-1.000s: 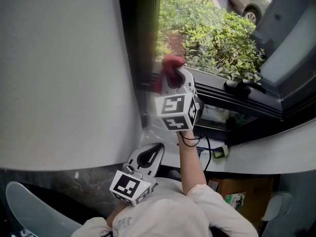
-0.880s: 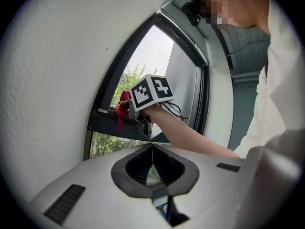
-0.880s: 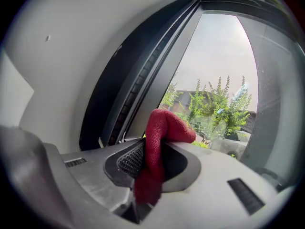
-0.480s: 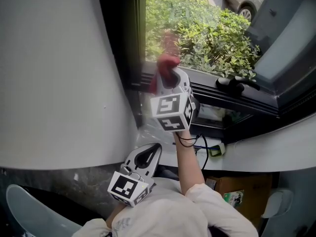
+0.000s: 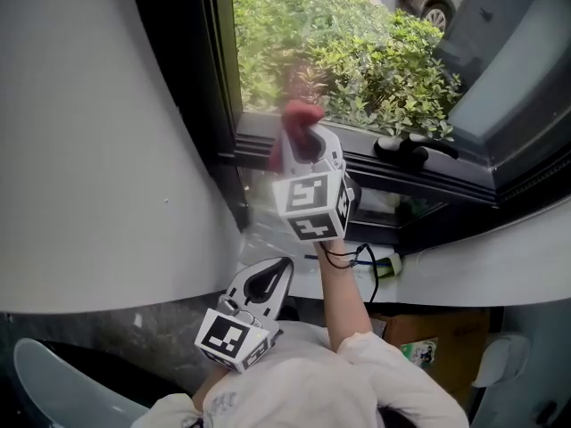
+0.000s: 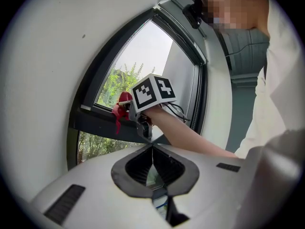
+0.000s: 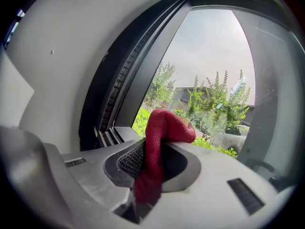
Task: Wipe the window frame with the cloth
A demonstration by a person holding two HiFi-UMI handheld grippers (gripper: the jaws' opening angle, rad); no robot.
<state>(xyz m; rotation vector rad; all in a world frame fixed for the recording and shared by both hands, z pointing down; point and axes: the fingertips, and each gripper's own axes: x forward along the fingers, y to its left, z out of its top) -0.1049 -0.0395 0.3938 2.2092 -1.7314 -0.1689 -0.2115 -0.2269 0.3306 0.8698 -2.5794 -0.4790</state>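
A red cloth is clamped in my right gripper, which is raised to the lower left corner of the dark window frame. The cloth's bunched top pokes past the jaws toward the glass and the frame's bottom rail. My left gripper is held low by the person's body, its jaws shut with nothing between them, pointing up at the right arm.
A white wall runs along the frame's left side. A black window handle sits on the bottom rail to the right. The white sill lies below, with cables on it. Bushes and a parked car lie outside.
The right gripper with the cloth has stayed near the frame's lower left corner while the view shifted, showing more of the left frame; the left gripper has stayed put.
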